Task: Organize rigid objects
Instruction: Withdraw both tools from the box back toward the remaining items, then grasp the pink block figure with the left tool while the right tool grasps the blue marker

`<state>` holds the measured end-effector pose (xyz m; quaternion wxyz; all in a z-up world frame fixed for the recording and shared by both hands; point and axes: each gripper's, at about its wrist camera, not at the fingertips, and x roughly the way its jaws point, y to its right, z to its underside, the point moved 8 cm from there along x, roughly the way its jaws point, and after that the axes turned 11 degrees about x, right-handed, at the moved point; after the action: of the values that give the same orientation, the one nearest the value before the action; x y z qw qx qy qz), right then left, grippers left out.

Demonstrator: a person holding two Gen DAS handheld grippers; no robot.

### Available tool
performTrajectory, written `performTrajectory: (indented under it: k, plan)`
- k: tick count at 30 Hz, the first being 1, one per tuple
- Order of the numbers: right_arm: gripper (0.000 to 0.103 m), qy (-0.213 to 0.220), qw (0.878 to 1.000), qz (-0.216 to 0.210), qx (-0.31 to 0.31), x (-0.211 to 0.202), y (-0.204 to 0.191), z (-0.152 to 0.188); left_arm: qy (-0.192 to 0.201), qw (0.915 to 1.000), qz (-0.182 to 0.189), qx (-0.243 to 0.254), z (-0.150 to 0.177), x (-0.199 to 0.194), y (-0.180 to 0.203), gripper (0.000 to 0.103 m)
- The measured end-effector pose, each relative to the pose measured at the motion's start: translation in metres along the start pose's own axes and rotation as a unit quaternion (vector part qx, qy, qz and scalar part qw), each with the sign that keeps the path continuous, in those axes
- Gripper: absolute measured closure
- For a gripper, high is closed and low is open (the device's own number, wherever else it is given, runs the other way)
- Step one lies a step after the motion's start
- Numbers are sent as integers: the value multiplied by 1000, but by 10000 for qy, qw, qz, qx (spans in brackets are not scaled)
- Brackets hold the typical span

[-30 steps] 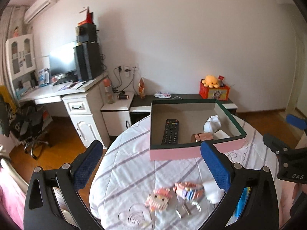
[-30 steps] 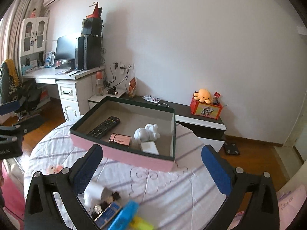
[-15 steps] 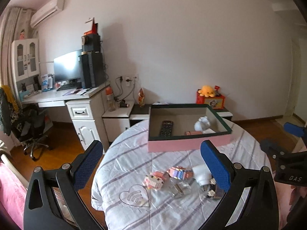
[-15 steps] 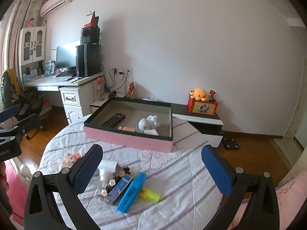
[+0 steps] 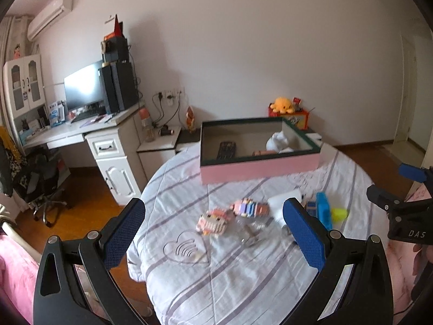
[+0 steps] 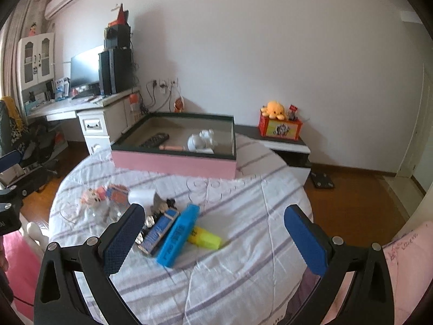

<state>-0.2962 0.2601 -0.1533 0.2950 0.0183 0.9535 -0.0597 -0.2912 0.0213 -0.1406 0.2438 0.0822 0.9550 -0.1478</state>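
A pink box with a dark green rim stands at the far side of the round table; inside lie a black remote, a copper-coloured item and a white figurine. Nearer, loose items lie on the striped cloth: two pink block toys, a white cup, a blue case, a dark blue box and a yellow highlighter. My left gripper and my right gripper are both open, held above the table's near side, with nothing between their fingers.
A white desk with a monitor and speakers stands left, with a chair beside it. A low cabinet behind the table carries a red box with an orange plush. Wooden floor lies right of the table. Pink bedding is at the near right.
Both grippers have drawn back and up from the box; the box now looks farther off and the loose items on the cloth have come fully into view.
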Motion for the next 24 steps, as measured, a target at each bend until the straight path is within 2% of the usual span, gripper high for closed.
performTrajectory:
  k: [14,18,24]
  plan:
    - [0,-1074,9940,178,-121,72,1,68,-694,9974,117,142,46,38,2,0]
    - [0,-1079,9941,27,-74,84,-3,69,-785,9966,172,184,50,46,4,0]
    - [0,-803,9957,443,-121,83,21,57,-896,9956,213,195,54,57,8,0]
